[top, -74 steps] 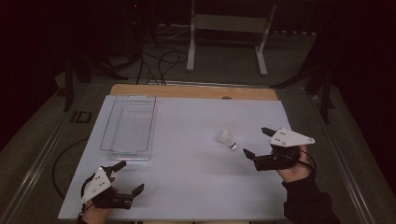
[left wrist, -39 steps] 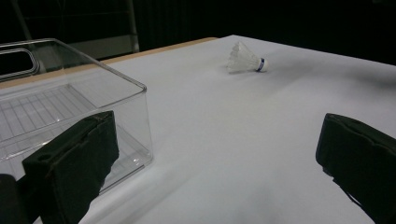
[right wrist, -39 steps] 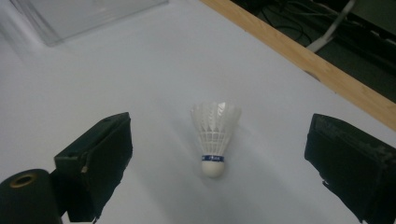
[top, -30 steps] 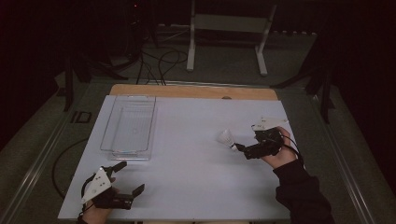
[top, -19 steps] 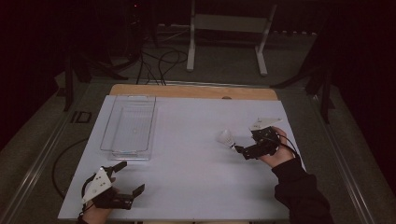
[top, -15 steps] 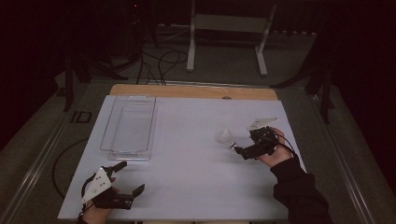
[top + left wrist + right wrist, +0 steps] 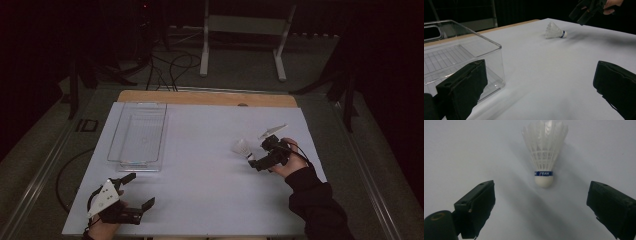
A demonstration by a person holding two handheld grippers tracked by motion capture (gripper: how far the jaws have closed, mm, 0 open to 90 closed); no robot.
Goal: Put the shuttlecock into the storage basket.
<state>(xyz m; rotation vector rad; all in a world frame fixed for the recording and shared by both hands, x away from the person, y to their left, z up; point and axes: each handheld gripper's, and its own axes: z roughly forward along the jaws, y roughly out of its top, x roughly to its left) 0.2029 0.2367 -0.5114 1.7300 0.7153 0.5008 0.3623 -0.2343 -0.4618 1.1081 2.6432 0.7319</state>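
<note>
A white feather shuttlecock is seen lying on its side on the white table sheet, right of the middle, with its cork base turned toward the right gripper. In the right gripper view the shuttlecock is shown just ahead of the two black jaws, which are spread wide to either side of it without touching it; a blue band with lettering is carried above the rounded cork. The right gripper is held low over the sheet, just beside the shuttlecock, by a hand in a dark sleeve. The left gripper is held near the front left corner of the sheet, well apart from the shuttlecock, and its jaws are likewise spread with nothing between them. A clear plastic bin is stood on the left part of the sheet, near the left gripper, as the left gripper view confirms.
</note>
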